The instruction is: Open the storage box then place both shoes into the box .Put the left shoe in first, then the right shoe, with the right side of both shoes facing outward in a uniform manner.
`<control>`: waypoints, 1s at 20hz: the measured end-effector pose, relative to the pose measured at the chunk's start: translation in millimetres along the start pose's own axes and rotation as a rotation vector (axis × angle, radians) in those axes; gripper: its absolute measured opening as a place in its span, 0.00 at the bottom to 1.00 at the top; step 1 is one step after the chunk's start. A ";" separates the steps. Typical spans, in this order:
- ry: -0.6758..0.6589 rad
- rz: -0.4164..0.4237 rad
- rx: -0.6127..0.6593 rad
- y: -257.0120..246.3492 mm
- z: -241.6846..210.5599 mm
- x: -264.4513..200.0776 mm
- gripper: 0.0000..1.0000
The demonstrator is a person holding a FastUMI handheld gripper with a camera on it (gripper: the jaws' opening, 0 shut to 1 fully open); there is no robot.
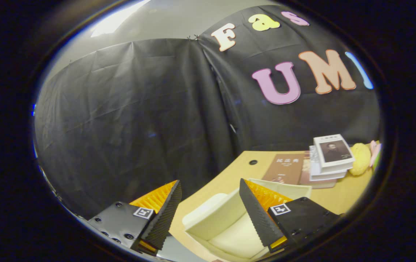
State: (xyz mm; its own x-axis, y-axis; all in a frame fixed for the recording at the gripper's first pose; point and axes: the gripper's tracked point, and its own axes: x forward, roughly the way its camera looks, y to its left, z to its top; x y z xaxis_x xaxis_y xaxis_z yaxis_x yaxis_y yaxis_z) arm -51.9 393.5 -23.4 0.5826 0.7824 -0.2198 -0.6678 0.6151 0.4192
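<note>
Gripper cam rides low and tilted over the tabletop (pixel 226 174) edge, close above the storage box (pixel 226 222), facing the booth wall (pixel 128 120), apparently angled upward.

Your count: one storage box (pixel 226 222), one gripper (pixel 208 203), three kinds of things beyond them.

You have two fingers (pixel 255 214) on the gripper, spread apart with nothing pressed between them, and one pale storage box lying between and just ahead of them on the one tabletop (pixel 222 178). Beyond the storage box you can count one brown book (pixel 284 168) lying flat, one stack of white books (pixel 330 160) beside it whose exact number you cannot tell, and one yellow soft toy (pixel 361 158) just past that stack.
</note>
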 end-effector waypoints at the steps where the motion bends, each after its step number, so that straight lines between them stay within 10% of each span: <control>1: -0.012 -0.053 -0.027 -21.1 2.6 -13.1 1.00; 9: 0.027 -0.397 -0.112 -163.2 -30.6 -120.3 1.00; 20: 0.364 -0.504 -0.073 -232.2 -178.5 -195.3 0.98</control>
State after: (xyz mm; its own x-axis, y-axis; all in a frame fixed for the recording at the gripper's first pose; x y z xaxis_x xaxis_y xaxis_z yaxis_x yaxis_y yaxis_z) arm -93.3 115.3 -235.0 0.6479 0.3694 -0.6662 -0.3891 0.9123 0.1274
